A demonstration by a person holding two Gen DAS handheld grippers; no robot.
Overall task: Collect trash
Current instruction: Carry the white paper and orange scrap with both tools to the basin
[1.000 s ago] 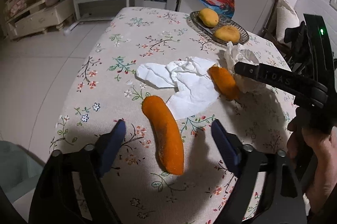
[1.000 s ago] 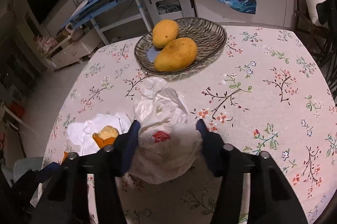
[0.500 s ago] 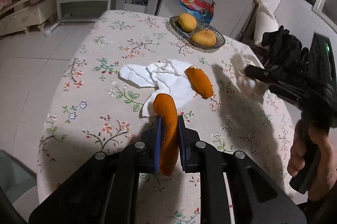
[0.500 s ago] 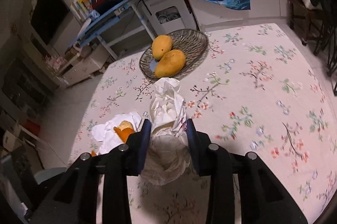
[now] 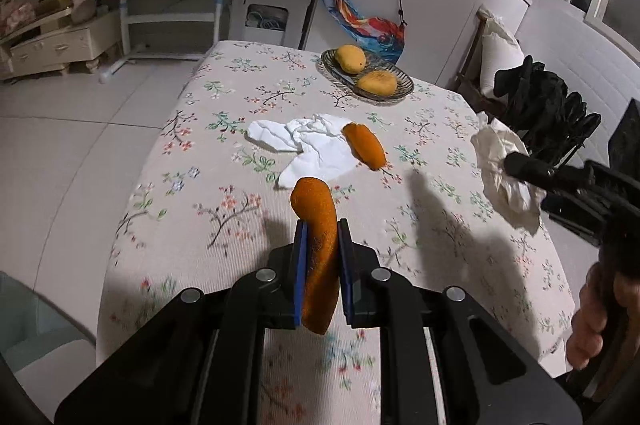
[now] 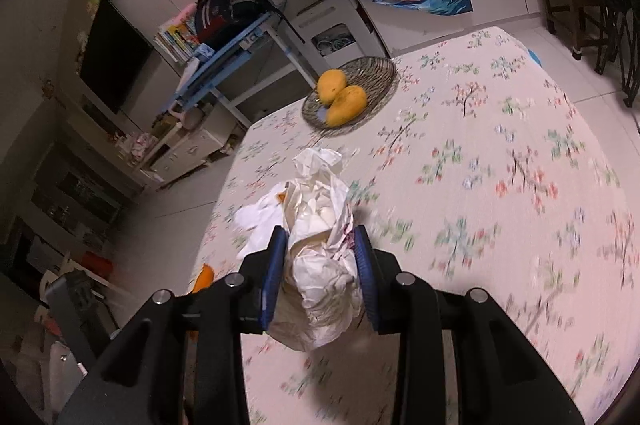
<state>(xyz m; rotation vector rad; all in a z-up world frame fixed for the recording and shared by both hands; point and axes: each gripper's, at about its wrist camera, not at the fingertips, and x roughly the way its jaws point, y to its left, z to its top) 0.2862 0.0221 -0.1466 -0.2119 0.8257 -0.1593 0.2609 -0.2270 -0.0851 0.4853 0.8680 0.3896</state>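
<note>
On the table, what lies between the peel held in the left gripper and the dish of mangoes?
In the left wrist view, a flat white tissue and a second orange peel lie between the held peel and the dish.

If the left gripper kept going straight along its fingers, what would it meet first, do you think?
Probably the flat white tissue on the table, just beyond the peel that the left gripper holds, though depth is hard to judge.

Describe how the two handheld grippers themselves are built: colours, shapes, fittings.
Both match. The left gripper and right gripper have matte black angular bodies that branch into two arms, each tipped with flat blue pads on the fingers. Round silver bolt heads mark the joints. A bare hand grips the right gripper's black handle; no sleeve or cables show.
</note>
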